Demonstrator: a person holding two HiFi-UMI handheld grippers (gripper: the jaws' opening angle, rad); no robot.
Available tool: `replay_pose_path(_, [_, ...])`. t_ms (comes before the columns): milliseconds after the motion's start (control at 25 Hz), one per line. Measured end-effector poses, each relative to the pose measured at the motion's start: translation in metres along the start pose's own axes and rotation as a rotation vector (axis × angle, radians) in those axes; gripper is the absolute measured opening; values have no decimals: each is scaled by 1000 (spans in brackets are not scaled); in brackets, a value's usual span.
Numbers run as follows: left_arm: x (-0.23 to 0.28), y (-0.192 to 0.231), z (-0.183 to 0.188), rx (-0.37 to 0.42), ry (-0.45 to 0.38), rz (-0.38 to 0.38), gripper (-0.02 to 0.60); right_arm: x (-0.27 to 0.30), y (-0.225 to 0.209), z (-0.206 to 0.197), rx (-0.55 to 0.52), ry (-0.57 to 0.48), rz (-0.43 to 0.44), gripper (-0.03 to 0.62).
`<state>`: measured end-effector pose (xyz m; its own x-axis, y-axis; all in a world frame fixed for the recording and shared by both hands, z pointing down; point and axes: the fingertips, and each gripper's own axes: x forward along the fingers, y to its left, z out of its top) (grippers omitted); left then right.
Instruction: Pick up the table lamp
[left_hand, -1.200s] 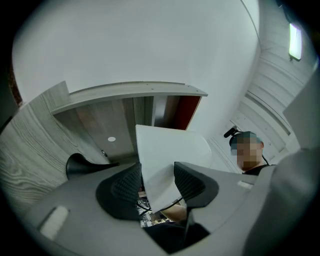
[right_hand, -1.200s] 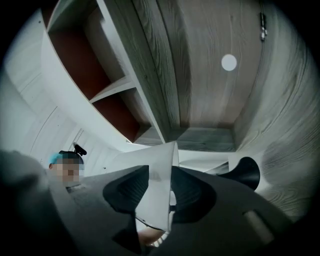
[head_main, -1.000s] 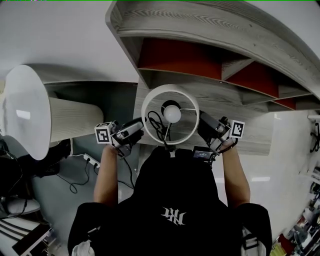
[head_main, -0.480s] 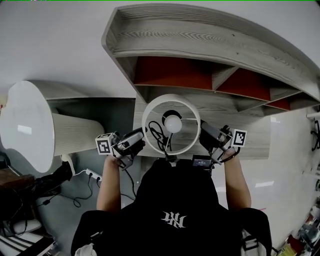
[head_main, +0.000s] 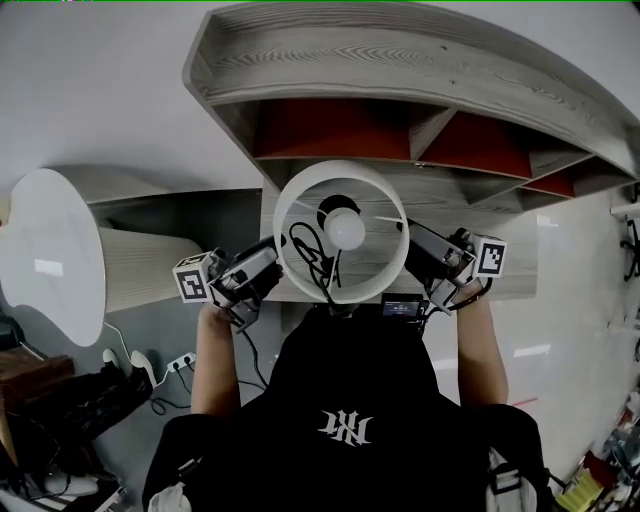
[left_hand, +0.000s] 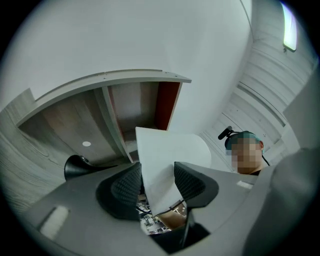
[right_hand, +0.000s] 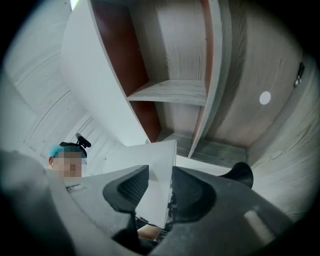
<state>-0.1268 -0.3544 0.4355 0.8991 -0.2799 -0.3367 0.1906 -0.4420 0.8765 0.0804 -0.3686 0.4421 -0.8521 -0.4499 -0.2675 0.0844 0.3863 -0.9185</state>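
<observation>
Left gripper (head_main: 270, 264) clamps the lamp (head_main: 345, 228) by its shade (head_main: 338, 172) at 9 o'clock and right gripper (head_main: 409, 242) at 3 o'clock, opposite grips that keep it level. It hangs at 6 o'clock of the shelf (head_main: 400, 60); its base is hidden, so it is probably lifted clear.

Bright, even, diffuse light fills the head view, and shadows are faint. Small glare patches sit on the large white lampshade (head_main: 50, 230) at 9 o'clock and the glossy floor (head_main: 530, 352) at 4 o'clock. The table lamp (head_main: 283, 225) reads clean white. Barrel distortion bows the shelf unit (head_main: 400, 60). Both gripper views are fisheye circles with black corners. A ceiling light (left_hand: 289, 25) glares at 1 o'clock. The left claw (left_hand: 157, 182) and right claw (right_hand: 155, 187) look soft.
</observation>
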Motion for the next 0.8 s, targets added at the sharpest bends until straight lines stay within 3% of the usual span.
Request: replay_pose_path(800, [49, -59, 11, 52, 16, -85, 195, -22, 75, 10, -150, -59, -34, 146])
